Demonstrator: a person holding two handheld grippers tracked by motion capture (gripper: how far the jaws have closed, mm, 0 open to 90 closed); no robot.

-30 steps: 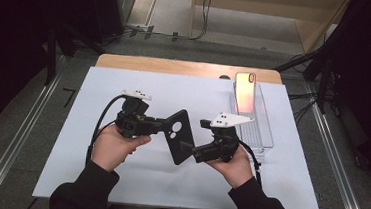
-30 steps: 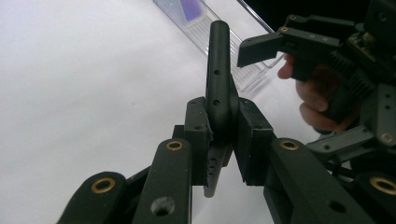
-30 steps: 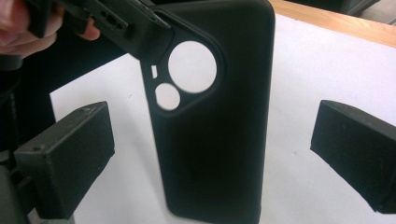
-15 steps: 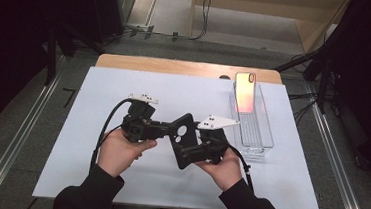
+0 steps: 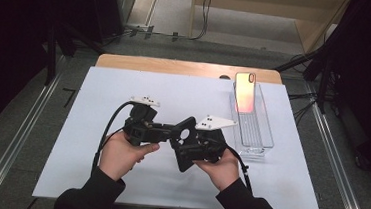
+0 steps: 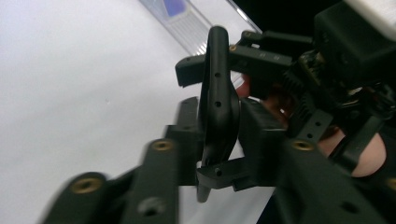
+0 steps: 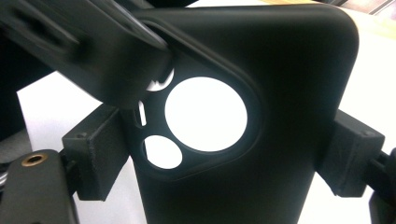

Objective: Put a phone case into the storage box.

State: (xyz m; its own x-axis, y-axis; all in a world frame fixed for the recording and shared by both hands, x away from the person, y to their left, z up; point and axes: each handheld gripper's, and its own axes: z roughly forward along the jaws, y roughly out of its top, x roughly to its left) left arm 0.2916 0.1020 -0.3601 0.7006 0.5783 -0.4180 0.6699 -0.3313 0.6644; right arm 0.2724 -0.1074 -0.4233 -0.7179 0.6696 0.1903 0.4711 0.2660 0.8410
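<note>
A black phone case (image 5: 184,142) with round camera cut-outs is held above the white mat between both grippers. My right gripper (image 7: 224,158) spans the case's width; its jaws have just been closing, and its pads (image 7: 100,156) press both long edges. My left gripper (image 6: 219,128) reaches in from the left in the high view. The case's upper corner (image 6: 217,98) stands edge-on between its jaws. They have just been opening and sit loosely on either side of it. In the high view the left gripper (image 5: 174,131) and right gripper (image 5: 189,152) meet at the case.
A phone (image 5: 244,91) with a pinkish back stands upright at the far end of a clear plastic tray (image 5: 264,136) at the right. A white mat (image 5: 99,92) covers the wooden table. Cables trail from both grippers toward the person.
The two hands have come together. The right gripper has moved left from beside the case and closed around its width, and the left gripper's jaws have spread a little.
</note>
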